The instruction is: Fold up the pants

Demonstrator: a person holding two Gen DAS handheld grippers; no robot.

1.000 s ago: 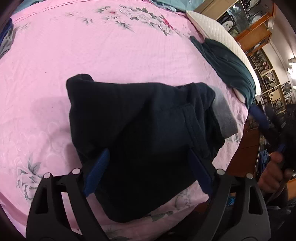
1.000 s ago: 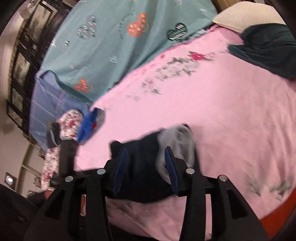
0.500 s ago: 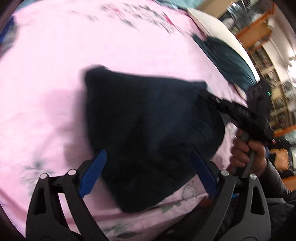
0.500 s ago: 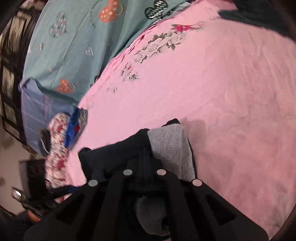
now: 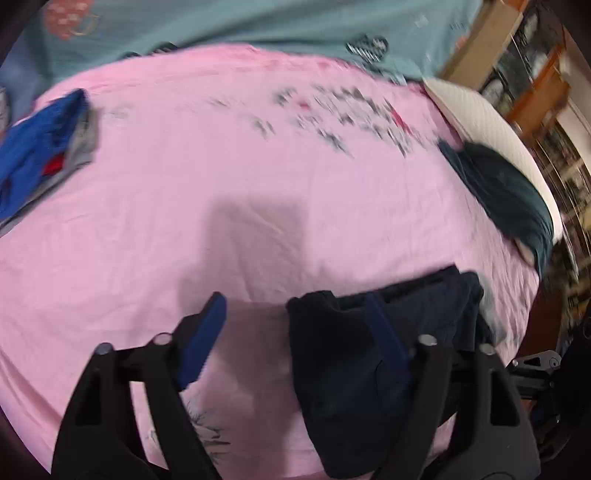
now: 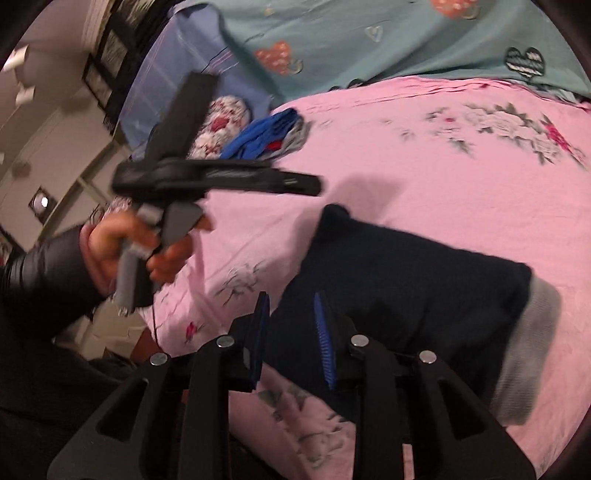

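The dark navy pants (image 6: 406,288) lie folded on the pink bedsheet (image 6: 443,192), with the grey waistband (image 6: 528,350) at the right end. My right gripper (image 6: 291,332) hovers over their near left edge. Its jaws are opening, and the cloth shows between the blue pads without being pressed. In the left wrist view the pants (image 5: 343,369) sit at the lower right, partly under the right finger. My left gripper (image 5: 295,332) stands open and is closing, mostly over bare sheet. A hand (image 6: 122,254) holds that gripper left of the pants.
A blue and grey garment pile (image 5: 37,147) lies at the far left of the bed. A dark teal garment (image 5: 509,206) rests on a white pillow (image 5: 480,122) at the right. A teal blanket (image 5: 258,22) runs along the back, and shelves stand beyond the right edge.
The left gripper lifted off the pants and swung left, so they now sit at its lower right. The right gripper shut on the pants, then let go and rolled round.
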